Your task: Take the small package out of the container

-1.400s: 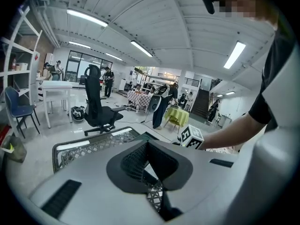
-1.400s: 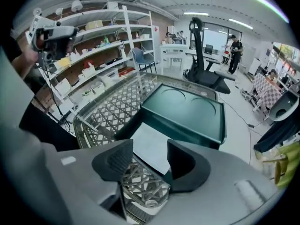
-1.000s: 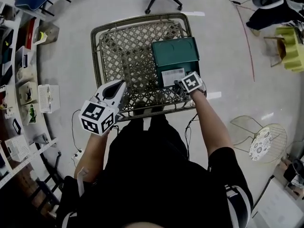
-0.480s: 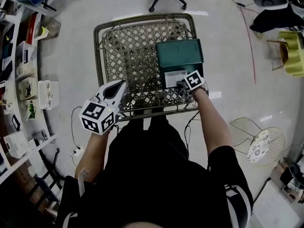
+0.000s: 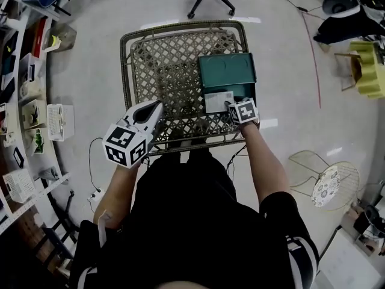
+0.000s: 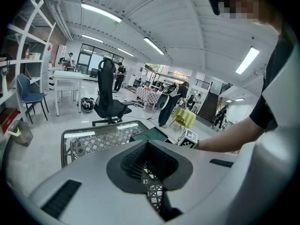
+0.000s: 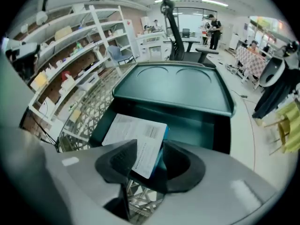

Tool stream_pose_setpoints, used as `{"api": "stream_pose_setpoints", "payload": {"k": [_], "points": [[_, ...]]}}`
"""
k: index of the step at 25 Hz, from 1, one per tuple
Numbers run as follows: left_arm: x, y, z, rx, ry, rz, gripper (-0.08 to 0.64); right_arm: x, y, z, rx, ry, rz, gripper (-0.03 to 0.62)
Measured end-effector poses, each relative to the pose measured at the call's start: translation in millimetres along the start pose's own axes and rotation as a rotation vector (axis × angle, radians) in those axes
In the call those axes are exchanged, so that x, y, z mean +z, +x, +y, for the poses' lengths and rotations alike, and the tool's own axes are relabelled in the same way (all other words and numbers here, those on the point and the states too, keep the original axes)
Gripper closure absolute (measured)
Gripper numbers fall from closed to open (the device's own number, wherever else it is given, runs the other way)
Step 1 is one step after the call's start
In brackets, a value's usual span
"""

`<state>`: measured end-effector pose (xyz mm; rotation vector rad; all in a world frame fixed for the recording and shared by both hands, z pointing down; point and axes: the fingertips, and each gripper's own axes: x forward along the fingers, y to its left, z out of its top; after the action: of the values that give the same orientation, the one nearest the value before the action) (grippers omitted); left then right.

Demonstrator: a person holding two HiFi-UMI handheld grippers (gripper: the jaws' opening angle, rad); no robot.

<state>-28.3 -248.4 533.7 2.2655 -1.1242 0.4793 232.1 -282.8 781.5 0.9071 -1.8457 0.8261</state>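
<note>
Left gripper: your left gripper (image 5: pixel 154 106) hangs over the near left rim of the woven basket (image 5: pixel 162 65), well apart from the package.
Left fingers: your left gripper view shows them pressed together at the tips (image 6: pixel 147 141) with nothing between, only basket lattice (image 6: pixel 93 139) past them.
Left gripper view alone: it catches the lid of the green box (image 6: pixel 151 134) and the right gripper's marker cube (image 6: pixel 188 138); the package is hidden from it.
Green box: it stands in the basket's right half (image 5: pixel 227 71), lid open toward the far side.
Small package: it lies in the near end of the box, a white label in the head view (image 5: pixel 219 101).
Right gripper: your right gripper (image 5: pixel 230 106) reaches down into the box at the package's near right corner.
Right gripper view alone: only here do you see the pinch (image 7: pixel 151 156). The fingers have just been closing and now clamp the package's near corner (image 7: pixel 136 132), white label against the left pad, blue edge against the right.
</note>
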Motion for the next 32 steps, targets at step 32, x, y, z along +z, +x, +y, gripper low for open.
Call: {"api": "stream_pose_setpoints", "payload": {"k": [32], "points": [[-9.5, -10.8, 3.4, -0.074, -0.018, -0.036, 0.555, 73.3, -57.0, 124.9, 0.270, 0.007, -0.233, 0.449]]}}
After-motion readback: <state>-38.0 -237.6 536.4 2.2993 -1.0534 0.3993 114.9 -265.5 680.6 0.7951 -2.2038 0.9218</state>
